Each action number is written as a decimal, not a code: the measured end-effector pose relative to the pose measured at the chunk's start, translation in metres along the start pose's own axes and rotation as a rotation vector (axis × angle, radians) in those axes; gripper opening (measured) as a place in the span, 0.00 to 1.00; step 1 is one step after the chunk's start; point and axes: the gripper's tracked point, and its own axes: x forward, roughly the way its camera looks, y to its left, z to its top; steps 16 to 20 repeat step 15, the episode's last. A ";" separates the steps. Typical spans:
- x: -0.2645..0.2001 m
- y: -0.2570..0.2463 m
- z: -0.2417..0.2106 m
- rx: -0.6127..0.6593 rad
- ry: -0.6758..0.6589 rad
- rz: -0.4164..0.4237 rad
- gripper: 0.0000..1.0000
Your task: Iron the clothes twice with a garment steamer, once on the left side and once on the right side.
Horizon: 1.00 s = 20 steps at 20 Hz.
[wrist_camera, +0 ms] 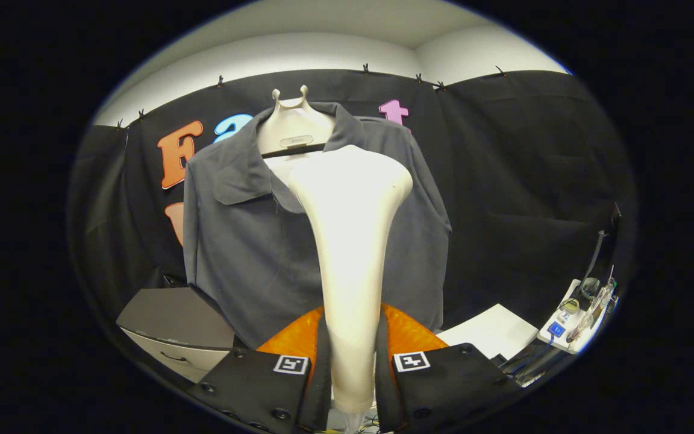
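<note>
black cloth drapes the booth wall (pixel 522 181) behind everything, clipped along its top edge under a pale ceiling. against it, at twelve o'clock from me, hangs a grey collared shirt (pixel 250 241) on a cream hanger form (pixel 294 123) with two little horns at its top; the fabric looks matte and soft, with the collar folded flat and the sleeves falling straight down.

my gripper (pixel 352 367) is clenched on the garment steamer (pixel 350 241): both black fingers (pixel 262 386) press against its narrow handle from either side, each carrying a square black-and-white marker. the steamer is smooth, glossy cream plastic, slim where i hold it and flaring upward into a broad rounded head that overlaps the middle of the shirt front, just below the collar. whether the head touches the cloth i cannot tell.

an orange ribbed piece (pixel 407 334) sits just behind my fingers. at eight o'clock stands a grey drawer cabinet (pixel 172 325); at four o'clock lies a flat white sheet (pixel 491 331), and beyond it a small white tray of gadgets (pixel 576 313).
</note>
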 end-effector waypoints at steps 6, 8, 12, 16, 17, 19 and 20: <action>-0.015 0.010 0.020 0.000 -0.063 0.028 0.38; -0.018 0.016 0.027 -0.003 -0.087 0.038 0.38; -0.021 0.029 0.039 -0.007 -0.126 0.074 0.38; -0.018 0.033 0.033 -0.001 -0.114 0.085 0.38; -0.018 0.033 0.033 -0.001 -0.114 0.085 0.38; -0.018 0.033 0.033 -0.001 -0.114 0.085 0.38; -0.018 0.033 0.033 -0.001 -0.114 0.085 0.38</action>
